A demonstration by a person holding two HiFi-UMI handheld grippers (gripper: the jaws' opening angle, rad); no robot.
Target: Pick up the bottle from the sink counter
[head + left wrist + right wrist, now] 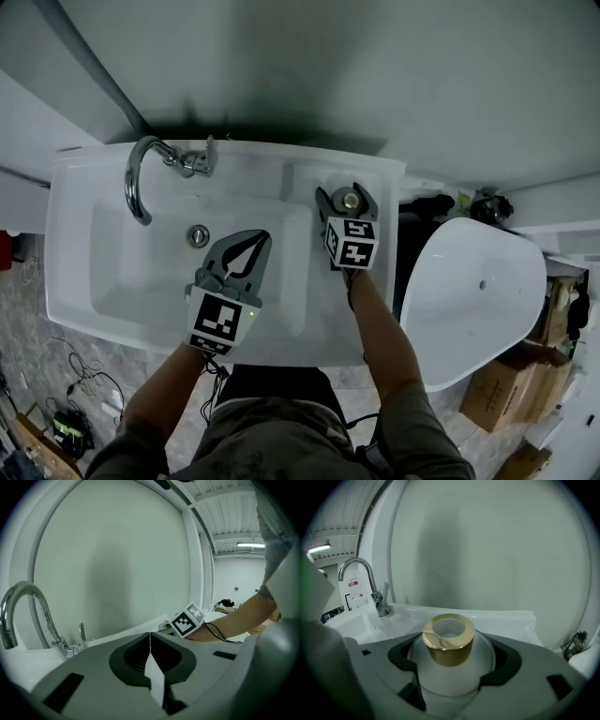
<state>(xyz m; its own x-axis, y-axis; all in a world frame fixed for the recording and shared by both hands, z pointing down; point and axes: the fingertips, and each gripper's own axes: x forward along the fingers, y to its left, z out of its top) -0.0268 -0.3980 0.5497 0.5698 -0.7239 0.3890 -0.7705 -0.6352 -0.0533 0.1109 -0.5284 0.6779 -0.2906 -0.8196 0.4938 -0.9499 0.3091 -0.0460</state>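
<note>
A white bottle with a gold cap [449,644] stands upright between the jaws of my right gripper [452,665], which is shut on its body. From the head view the same bottle [352,200] sits at the sink counter's back right corner, with the right gripper [348,202] wrapped around it. My left gripper [251,246] hovers over the basin with its jaws shut and nothing between them; in the left gripper view its tips [150,641] meet in a line.
A white sink [103,272] has a chrome curved faucet [141,173] at the back left and a drain [198,235] in the basin. A white toilet [478,300] stands to the right. Cardboard boxes [502,403] lie on the floor at the right.
</note>
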